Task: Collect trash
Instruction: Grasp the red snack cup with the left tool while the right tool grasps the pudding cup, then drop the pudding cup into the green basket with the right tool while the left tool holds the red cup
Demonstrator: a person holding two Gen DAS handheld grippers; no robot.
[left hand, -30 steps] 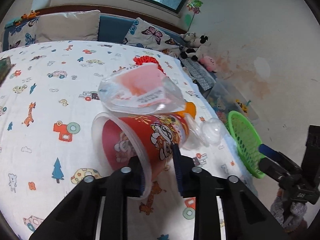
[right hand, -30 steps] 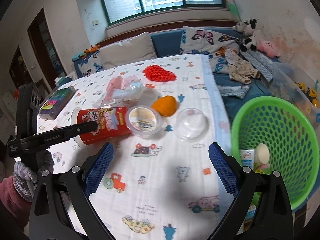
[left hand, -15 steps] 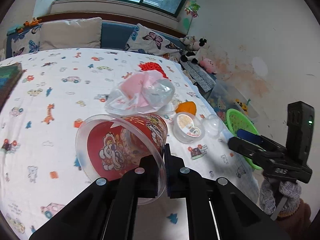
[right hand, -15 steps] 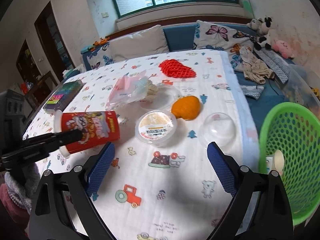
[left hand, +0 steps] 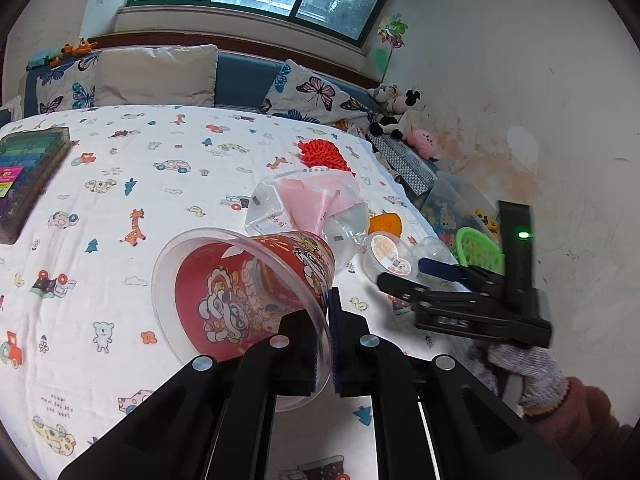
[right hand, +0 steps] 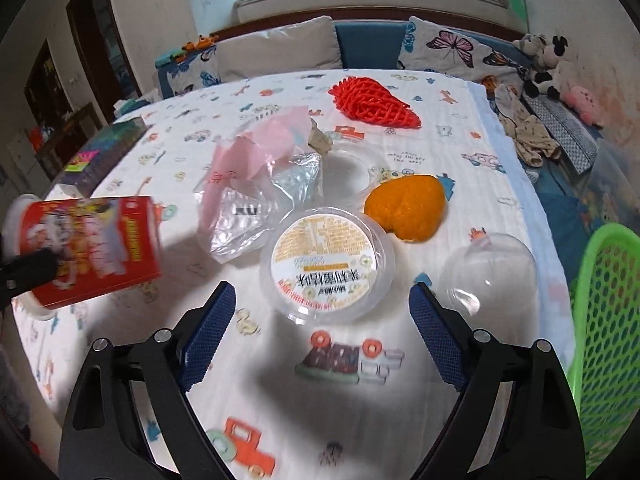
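A red printed cup [left hand: 248, 292] with a clear rim hangs tilted over the patterned cloth, and my left gripper [left hand: 326, 320] is shut on its rim. The right wrist view has the same cup [right hand: 92, 248] at the far left. My right gripper [right hand: 322, 300] hovers low over a round clear container with a printed lid [right hand: 326, 264]. Its jaws are closing; the container's near edge lies between the fingertips, and the pads are clear of it. From the left wrist view the right gripper [left hand: 412, 274] reaches in at the right. An orange peel [right hand: 408, 208], a clear dome lid [right hand: 486, 268] and a crumpled pink-and-clear bag [right hand: 256, 184] lie close by.
A green mesh basket [right hand: 608, 320] stands off the table's right edge. A red foam net [right hand: 372, 98] and a clear bowl [right hand: 352, 168] lie farther back. A dark box [right hand: 104, 156] sits at the left. Cushions and soft toys line the bench behind.
My left gripper closed on the cup's rim and raised the cup off the cloth. My right gripper came down and forward, from near the basket to the round container, its jaws a little narrower.
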